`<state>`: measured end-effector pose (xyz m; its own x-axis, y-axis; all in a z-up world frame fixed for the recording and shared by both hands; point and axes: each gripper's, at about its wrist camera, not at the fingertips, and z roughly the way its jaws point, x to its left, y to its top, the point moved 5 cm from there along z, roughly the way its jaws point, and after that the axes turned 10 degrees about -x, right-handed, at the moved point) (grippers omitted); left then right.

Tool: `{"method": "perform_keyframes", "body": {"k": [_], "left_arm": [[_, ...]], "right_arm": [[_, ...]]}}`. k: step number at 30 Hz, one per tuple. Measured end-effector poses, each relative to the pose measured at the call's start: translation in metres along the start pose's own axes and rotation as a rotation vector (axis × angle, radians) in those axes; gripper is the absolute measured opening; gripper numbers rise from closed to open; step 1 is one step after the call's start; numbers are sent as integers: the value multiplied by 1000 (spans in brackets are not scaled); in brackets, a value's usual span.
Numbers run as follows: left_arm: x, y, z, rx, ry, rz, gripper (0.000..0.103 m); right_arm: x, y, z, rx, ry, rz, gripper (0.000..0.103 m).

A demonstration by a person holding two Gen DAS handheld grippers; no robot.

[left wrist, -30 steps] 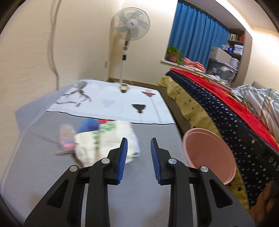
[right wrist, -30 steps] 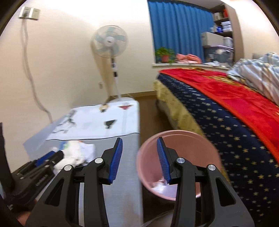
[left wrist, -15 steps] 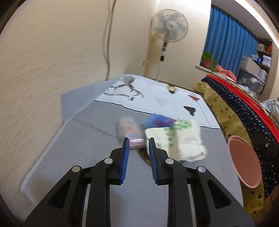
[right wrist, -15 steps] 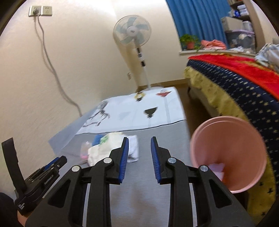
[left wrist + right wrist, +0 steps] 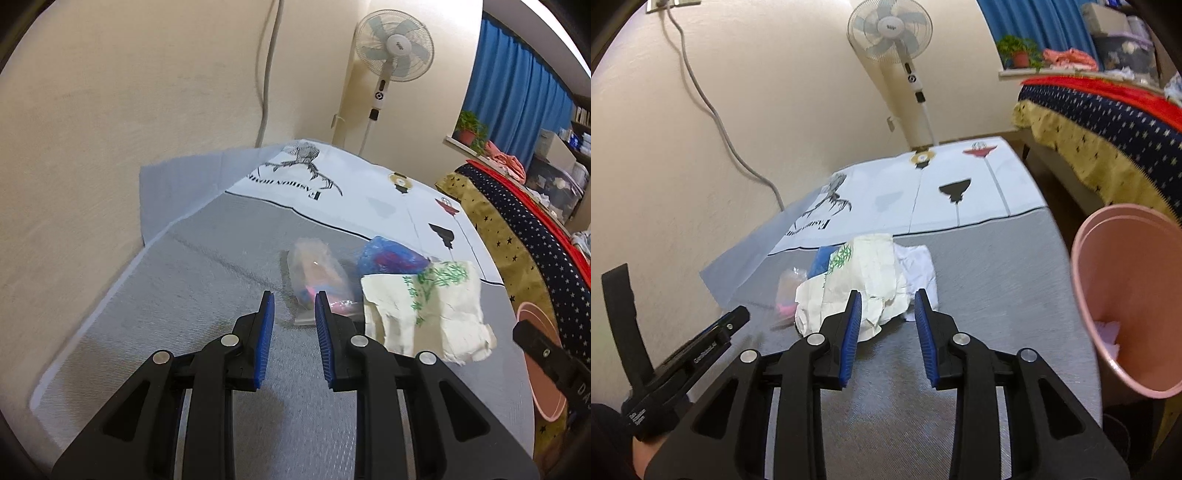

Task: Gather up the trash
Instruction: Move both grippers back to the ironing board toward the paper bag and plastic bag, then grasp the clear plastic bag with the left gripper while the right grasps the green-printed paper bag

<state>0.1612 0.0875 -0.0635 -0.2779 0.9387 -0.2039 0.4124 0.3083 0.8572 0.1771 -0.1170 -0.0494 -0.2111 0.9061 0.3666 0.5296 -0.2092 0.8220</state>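
A white pedestal fan is standing behind a grey cloth-covered surface, where a white sheet is reading "FASHION". A pink plastic bin is waiting alongside. The left gripper is hovering slightly parted, empty, before a clear plastic wrapper. The right gripper is opening, empty, before crumpled cream paper with green print.

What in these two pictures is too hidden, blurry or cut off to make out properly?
- Left wrist view: the pink plastic bin is mostly covered by the right hand-held gripper and the picture edge.
- Right wrist view: the blue crumpled wrapper sits mostly behind the cream crumpled paper wrapper.
- Right wrist view: the clear plastic bag is blurred; its contents are unreadable.
- Right wrist view: the pale scraps in the bin are unidentifiable.
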Motion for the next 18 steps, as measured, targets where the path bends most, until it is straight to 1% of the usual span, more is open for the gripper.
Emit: {"method": "perform_keyframes", "body": {"k": [4,7,8,9,10,13,16,18], "left_arm": [[0,-2,12,18,-6,-11,23],[1,-2,19,25,-12,-32,25],[0,-3,21,33,-17,-36,31],[-1,-4,25,44,-21,-40,41],[-2,-5,28,56,-26,-43,44],[-6,-8,34,82,-46,-48,45],[-11,-12,41,126,-58,-27,45],[-14,-14,43,139,-62,-17,44]], "right_arm": [[4,-7,14,35,27,-4,32],[5,-12,22,55,33,-12,32],[5,-14,24,62,35,-9,32],[5,-16,27,68,34,-7,32],[5,-17,29,72,33,-6,32],[6,-21,33,87,37,-6,32],[9,-23,36,92,40,-24,26],[10,-23,35,90,39,-31,20]]}}
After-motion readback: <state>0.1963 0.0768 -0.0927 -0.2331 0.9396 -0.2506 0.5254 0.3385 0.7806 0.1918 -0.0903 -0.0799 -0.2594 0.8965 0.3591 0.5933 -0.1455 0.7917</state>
